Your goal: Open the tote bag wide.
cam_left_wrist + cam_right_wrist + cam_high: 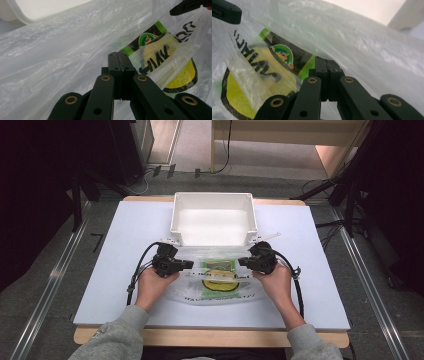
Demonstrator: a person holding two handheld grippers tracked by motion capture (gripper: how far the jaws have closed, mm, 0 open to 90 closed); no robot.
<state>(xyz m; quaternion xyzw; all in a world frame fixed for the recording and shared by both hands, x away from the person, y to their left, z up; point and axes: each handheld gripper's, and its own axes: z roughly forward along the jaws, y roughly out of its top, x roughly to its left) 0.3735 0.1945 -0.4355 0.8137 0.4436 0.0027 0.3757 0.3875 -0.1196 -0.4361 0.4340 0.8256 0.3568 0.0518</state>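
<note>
A clear plastic bag (220, 292) with black lettering lies on the white table in front of the person. Inside it is a green, black and yellow packet (218, 274). My left gripper (190, 264) is at the bag's left side, pointing right. My right gripper (242, 261) is at its right side, pointing left. In the left gripper view the jaws (120, 55) are pressed together, with the bag's film (75, 45) gathered at their tips and rising like a tent over the packet (172, 65). The right gripper (327, 60) is shut the same way on the film (352, 37), beside the packet (262, 65).
An empty white bin (213, 200) stands just behind the bag, at the middle of the table's far side. The white table top (125, 235) ends in a wooden front edge near the person's sleeves. Cables trail from both grippers. Dark stands flank the table.
</note>
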